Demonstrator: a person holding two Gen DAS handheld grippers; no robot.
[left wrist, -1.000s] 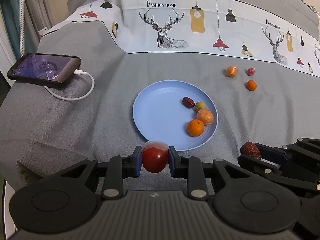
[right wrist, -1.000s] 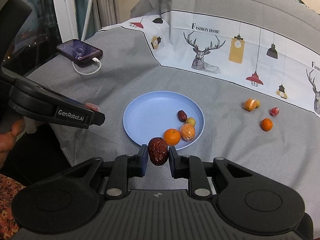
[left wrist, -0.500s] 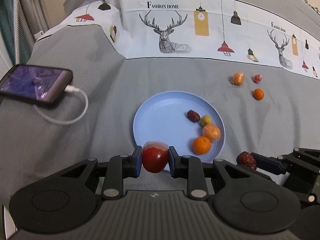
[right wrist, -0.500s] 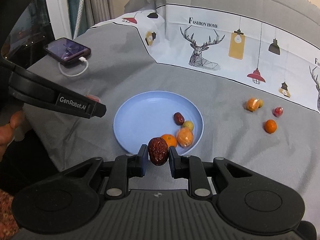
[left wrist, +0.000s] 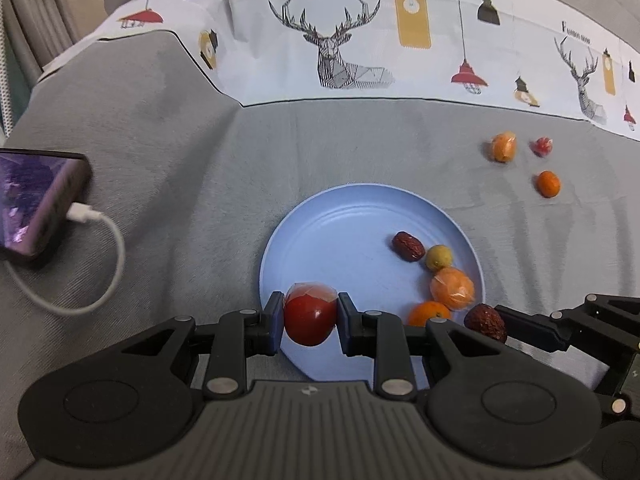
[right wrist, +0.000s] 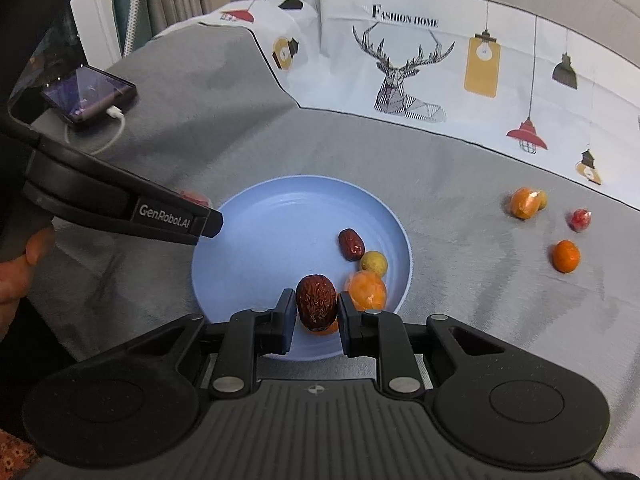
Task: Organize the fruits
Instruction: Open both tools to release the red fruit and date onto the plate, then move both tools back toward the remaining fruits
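Left gripper (left wrist: 309,316) clamps wrapped red round fruit (left wrist: 310,314); right gripper (right wrist: 314,312) clamps wrinkled dark-red date (right wrist: 316,302). Both over near rim of round blue plastic plate (left wrist: 340,240). Advice: lower close, release gently onto bare centre ahead.

left wrist: low, forward, close | right wrist: likewise | shared: blue plate (left wrist: 280,240) (right wrist: 224,248)

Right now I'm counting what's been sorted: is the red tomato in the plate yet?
Not yet. The tomato is clamped in the left gripper, over the near rim of the blue plate, not resting in it.
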